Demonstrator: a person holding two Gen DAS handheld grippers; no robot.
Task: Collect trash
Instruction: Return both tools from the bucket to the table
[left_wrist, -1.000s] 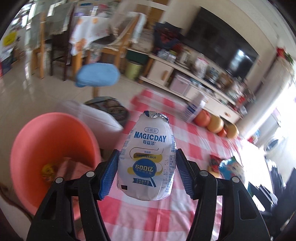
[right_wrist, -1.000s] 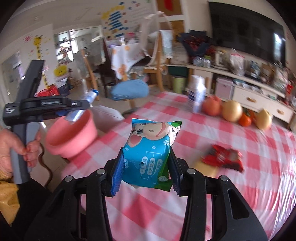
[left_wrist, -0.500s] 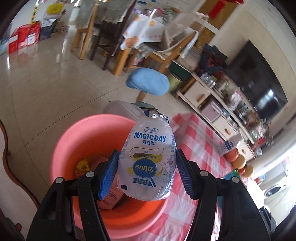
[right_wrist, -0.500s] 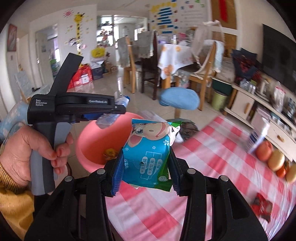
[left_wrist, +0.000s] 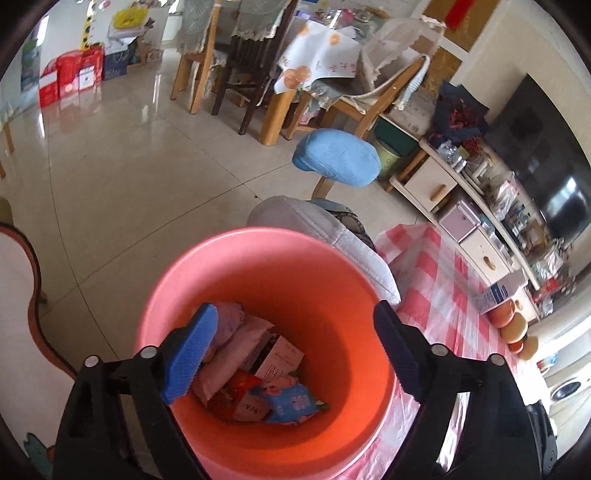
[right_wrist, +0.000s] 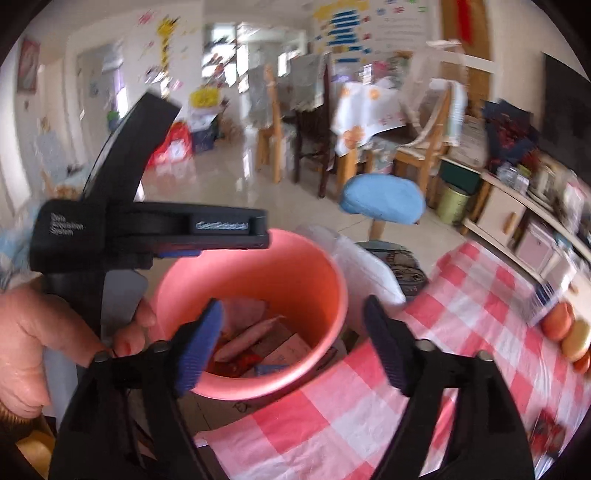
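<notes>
Both grippers, left (left_wrist: 295, 347) and right (right_wrist: 291, 339), have just sprung wide over the pink bin (left_wrist: 236, 258), nothing between them; wrappers (left_wrist: 258, 373) lie inside.

You were working in a lived-in family home, in an open living and dining room. A wooden dining set (left_wrist: 236, 55) with cloth-draped chair backs stood on the glossy tiled floor (left_wrist: 122, 177), and beside it a low cream cabinet (left_wrist: 458, 206) crowded with jars and packets ran under a large dark television (left_wrist: 546, 173). Children's charts and stickers (right_wrist: 347, 26) covered the far wall, and red gift boxes (left_wrist: 70, 77) sat stacked by it. Nearest you, a table (right_wrist: 369, 417) wore a pink-and-white checked cloth with fruit (left_wrist: 513, 325) at its edge, next to a blue-cushioned stool (left_wrist: 338, 158).
</notes>
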